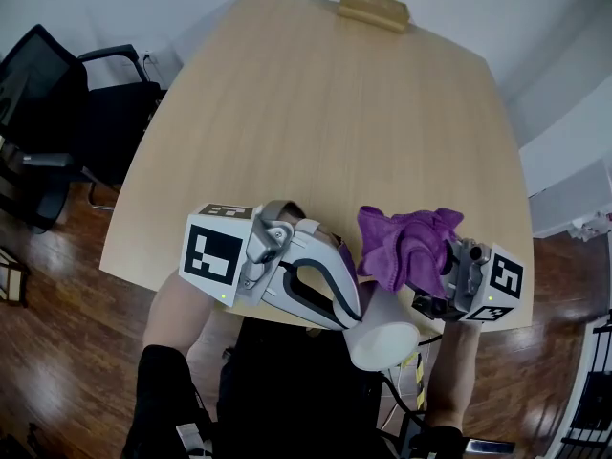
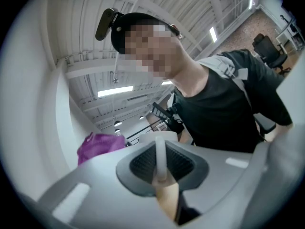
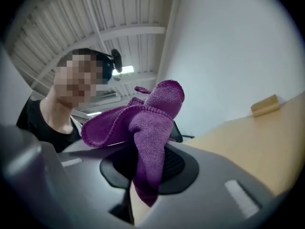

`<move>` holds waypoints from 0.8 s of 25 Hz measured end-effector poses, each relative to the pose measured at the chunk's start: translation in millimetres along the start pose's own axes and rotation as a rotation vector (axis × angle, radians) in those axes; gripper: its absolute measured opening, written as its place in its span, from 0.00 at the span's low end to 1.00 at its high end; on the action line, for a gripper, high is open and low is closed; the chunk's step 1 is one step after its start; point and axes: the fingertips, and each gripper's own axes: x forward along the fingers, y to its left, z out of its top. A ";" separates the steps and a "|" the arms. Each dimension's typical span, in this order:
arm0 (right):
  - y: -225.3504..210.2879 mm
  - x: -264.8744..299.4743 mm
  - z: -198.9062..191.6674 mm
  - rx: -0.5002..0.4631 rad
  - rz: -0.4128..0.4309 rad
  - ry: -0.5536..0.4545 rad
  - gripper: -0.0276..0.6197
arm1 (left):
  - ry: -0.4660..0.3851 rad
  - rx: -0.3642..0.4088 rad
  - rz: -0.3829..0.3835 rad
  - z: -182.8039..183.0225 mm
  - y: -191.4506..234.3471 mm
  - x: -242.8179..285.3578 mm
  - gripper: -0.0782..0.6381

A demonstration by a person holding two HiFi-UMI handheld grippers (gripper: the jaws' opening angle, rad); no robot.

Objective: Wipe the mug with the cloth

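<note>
Nearest you, off the near edge of the surface [image 1: 287, 113] and over your lap, the white mug [image 1: 382, 340] hangs in the air from your left claw [image 1: 349, 304]. The claw is clamped on one thin white part of the mug, seen edge-on between the pads in the left gripper view. Whether that part is the wall at the rim or the handle cannot be told.

Judge the mug as stiff, smooth and likely breakable. Held by so narrow a part, it could swing or slip under a sideways push. A deeper hold on the wall, or a light touch from the wiping side, would suit it better.

Just right of the mug and a little farther out, your right claw [image 1: 435, 280] is closed on the purple cloth [image 1: 406, 247]. The cloth is pinched at a fold, with loose ends flopping above and below the pads. It looks soft, light and limp, so only the bunched part close to the pads will press with any force. Lead with that part, not with the trailing corners. Cloth and mug are near each other, but contact between them cannot be made out.

Farther off the surface lies bare but for a wooden block [image 1: 373, 8] at its far edge. A black office chair [image 1: 57, 113] stands at far left.
</note>
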 end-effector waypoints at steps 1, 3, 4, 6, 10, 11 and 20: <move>12.6 -1.0 19.3 -0.007 0.053 -0.065 0.17 | -0.004 -0.004 -0.004 -0.2 -0.3 -0.1 0.20; 43.6 -0.8 54.4 -0.009 0.184 -0.170 0.17 | -0.008 -0.011 -0.012 -1.3 -0.9 -0.4 0.20; 58.2 0.4 64.7 -0.022 0.248 -0.192 0.17 | -0.008 -0.014 -0.016 -2.1 -1.3 -0.5 0.20; 80.1 7.8 65.4 -0.057 0.347 -0.156 0.17 | -0.008 -0.018 -0.021 -3.3 -2.4 -0.5 0.20; 74.7 29.9 30.3 0.004 0.348 0.008 0.17 | -0.026 -0.015 -0.020 -0.3 -3.7 -0.8 0.20; 67.6 31.1 25.2 0.037 0.333 0.014 0.17 | -0.034 -0.015 -0.016 0.8 -3.5 -1.1 0.20; -34.4 3.8 -33.4 0.251 -0.062 -0.016 0.17 | -0.209 -0.023 0.128 26.7 29.4 -26.0 0.20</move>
